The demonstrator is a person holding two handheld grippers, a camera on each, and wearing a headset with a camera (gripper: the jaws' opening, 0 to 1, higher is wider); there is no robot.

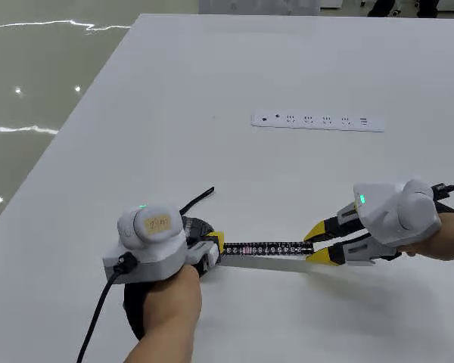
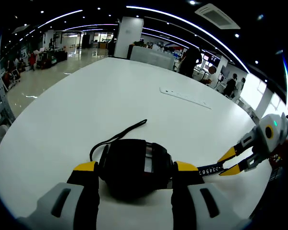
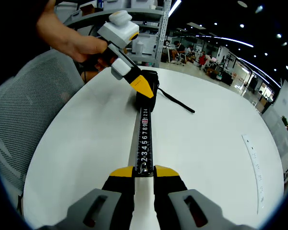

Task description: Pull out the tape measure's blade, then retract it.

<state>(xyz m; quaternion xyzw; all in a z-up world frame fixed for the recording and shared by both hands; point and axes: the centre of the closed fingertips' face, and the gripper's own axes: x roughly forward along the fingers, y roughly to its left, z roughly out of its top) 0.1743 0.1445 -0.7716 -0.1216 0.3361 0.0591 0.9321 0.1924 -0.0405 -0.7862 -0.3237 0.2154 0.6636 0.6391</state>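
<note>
Two grippers by the table's [image 1: 212,76] near edge | left gripper [image 2: 134,167] clamped across the tape measure [image 2: 129,155] | blade [image 1: 268,249] partly out, lying along that edge, rightward | right gripper [image 3: 144,171] pinching its tip; any pull or return should follow this line | power strip [image 1: 318,120] toward far edge
</note>
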